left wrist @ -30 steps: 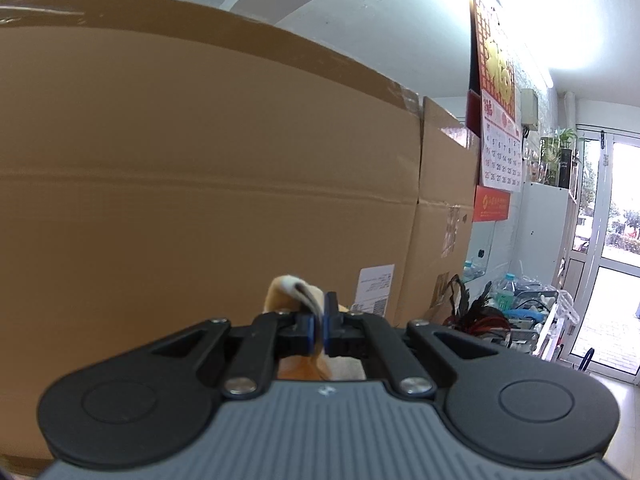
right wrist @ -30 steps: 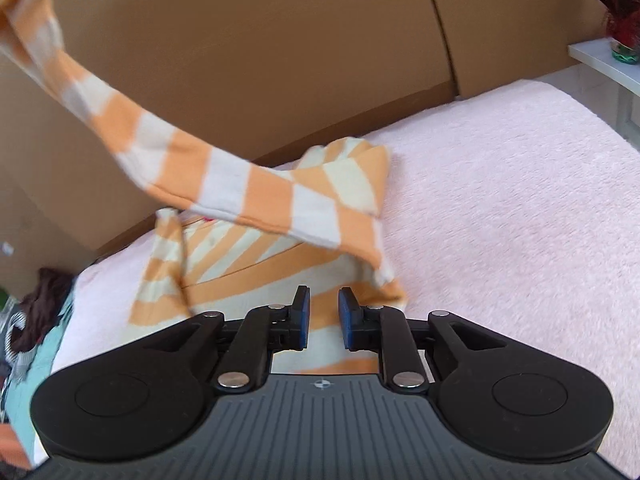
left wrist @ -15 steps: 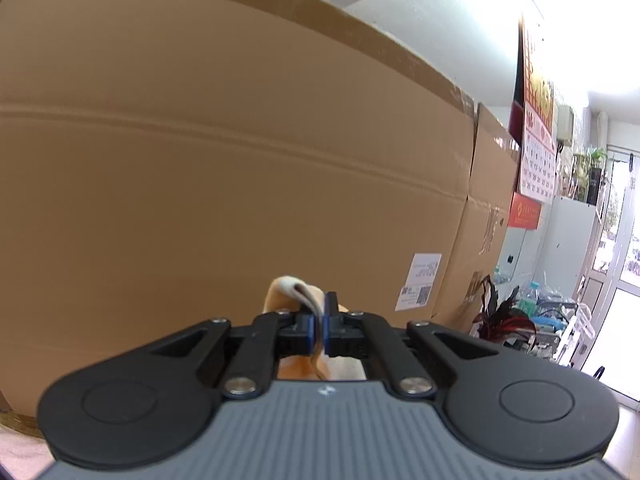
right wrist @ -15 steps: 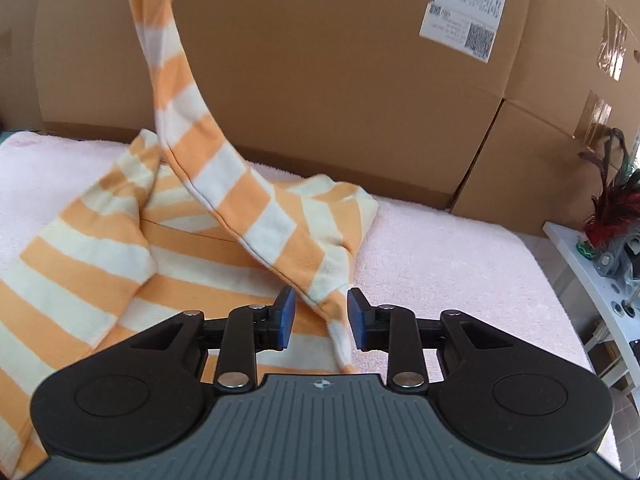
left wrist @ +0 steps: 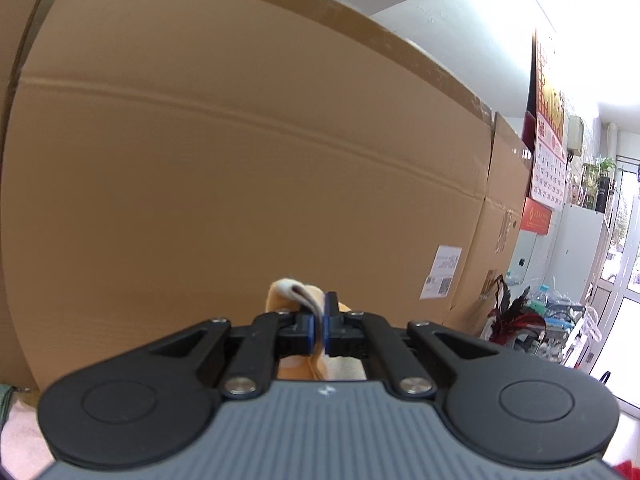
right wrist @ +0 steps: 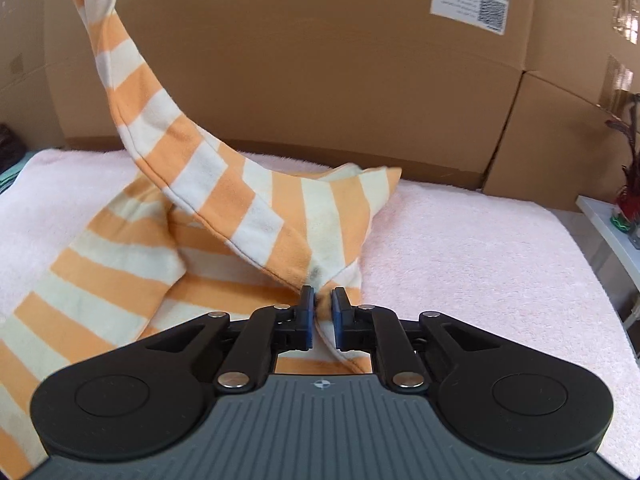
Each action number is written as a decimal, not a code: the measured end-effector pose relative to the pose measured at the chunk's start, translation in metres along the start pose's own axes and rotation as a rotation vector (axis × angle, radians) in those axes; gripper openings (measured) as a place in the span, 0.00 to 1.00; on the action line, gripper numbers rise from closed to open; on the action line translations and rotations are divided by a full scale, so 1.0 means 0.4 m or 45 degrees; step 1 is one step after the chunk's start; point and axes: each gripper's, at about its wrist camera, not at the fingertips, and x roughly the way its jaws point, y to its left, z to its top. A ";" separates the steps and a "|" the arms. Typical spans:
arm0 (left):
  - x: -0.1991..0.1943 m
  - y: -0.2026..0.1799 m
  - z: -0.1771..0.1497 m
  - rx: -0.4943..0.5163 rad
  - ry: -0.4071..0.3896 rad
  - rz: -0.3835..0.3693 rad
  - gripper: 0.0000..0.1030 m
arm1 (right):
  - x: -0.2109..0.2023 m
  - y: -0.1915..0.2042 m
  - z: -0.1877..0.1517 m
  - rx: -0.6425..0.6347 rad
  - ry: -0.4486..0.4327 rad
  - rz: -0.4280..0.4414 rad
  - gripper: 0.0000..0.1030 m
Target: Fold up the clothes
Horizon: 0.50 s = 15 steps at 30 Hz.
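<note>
Left wrist view: the left tongs (left wrist: 319, 322) are clenched on a fold of the striped garment (left wrist: 294, 294), facing tall cardboard boxes (left wrist: 240, 160); a wall calendar (left wrist: 549, 148) hangs right.

Right wrist view: the right tongs (right wrist: 323, 310), just closing, pinch the striped garment (right wrist: 248, 216) lying on a pink towel-covered desk (right wrist: 460, 256).
</note>
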 end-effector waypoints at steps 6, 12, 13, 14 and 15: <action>-0.018 0.118 -0.074 -0.096 0.120 0.027 0.00 | -0.006 -0.007 -0.005 0.041 0.038 0.079 0.25; -0.049 0.226 -0.124 -0.249 0.145 0.102 0.00 | -0.014 -0.018 -0.011 0.116 0.039 0.112 0.24; -0.055 0.237 -0.129 -0.273 0.136 0.104 0.00 | -0.013 -0.016 -0.013 0.109 0.036 0.098 0.24; -0.060 0.242 -0.132 -0.283 0.128 0.106 0.00 | -0.012 -0.015 -0.015 0.101 0.033 0.085 0.23; -0.063 0.243 -0.135 -0.285 0.123 0.109 0.00 | -0.012 -0.013 -0.018 0.094 0.029 0.072 0.21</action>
